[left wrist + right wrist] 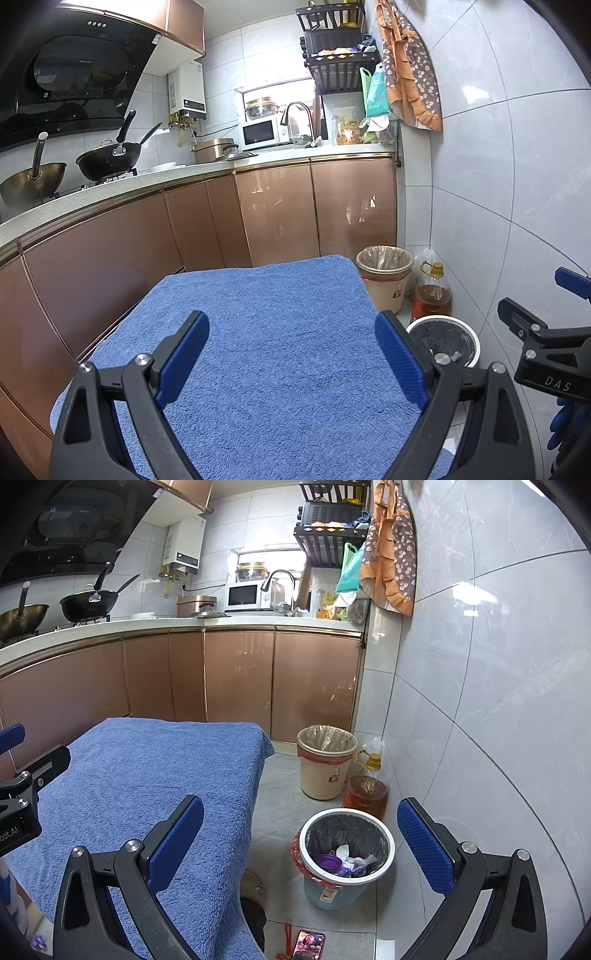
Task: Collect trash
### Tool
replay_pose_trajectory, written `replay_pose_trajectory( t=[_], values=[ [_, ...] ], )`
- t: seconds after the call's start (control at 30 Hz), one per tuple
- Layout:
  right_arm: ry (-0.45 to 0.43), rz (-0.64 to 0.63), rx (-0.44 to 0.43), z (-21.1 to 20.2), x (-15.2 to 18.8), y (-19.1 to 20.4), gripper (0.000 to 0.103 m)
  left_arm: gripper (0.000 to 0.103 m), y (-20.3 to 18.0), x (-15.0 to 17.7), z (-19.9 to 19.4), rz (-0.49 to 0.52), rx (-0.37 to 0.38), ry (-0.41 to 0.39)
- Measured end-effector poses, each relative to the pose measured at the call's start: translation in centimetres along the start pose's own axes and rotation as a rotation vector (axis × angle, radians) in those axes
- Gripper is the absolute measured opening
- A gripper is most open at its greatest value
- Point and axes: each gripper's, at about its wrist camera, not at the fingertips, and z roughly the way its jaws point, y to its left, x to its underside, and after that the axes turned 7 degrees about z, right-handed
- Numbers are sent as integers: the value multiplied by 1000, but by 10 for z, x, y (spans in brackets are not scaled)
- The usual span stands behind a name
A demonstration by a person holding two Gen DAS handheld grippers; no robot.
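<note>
A blue-green trash bin (345,856) with a white rim and black liner stands on the floor right of the table. It holds crumpled white paper, a purple cup and purple wrappers (347,862). In the left wrist view only its rim (445,341) shows. My left gripper (291,354) is open and empty above the blue towel (258,332). My right gripper (301,843) is open and empty, above the towel's right edge and the bin.
A beige bin (325,762) with a clear liner stands by the cabinets, with an oil bottle (367,788) beside it. A phone (308,945) lies on the floor. The tiled wall (480,701) is close on the right. The counter (147,177) carries woks.
</note>
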Motion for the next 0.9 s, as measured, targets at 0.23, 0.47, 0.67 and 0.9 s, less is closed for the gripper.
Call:
replay_pose_trajectory(
  t=[0.23,0.47,0.67,0.9],
  values=[
    [-1,1,0,-1,0,1,103,91,-3,0,-2,0,-3,-9],
    [-7,0,8,-1,1,-1,103,91,-4,2,-5,-12,-11,-18],
    [-7,0,8,-1,1,-2,103,91,-8,4,-8,-9,-15,-18],
    [-9,0,11,-3,1,-2,103,91,-4,2,-9,-34,-17,-24]
  ],
)
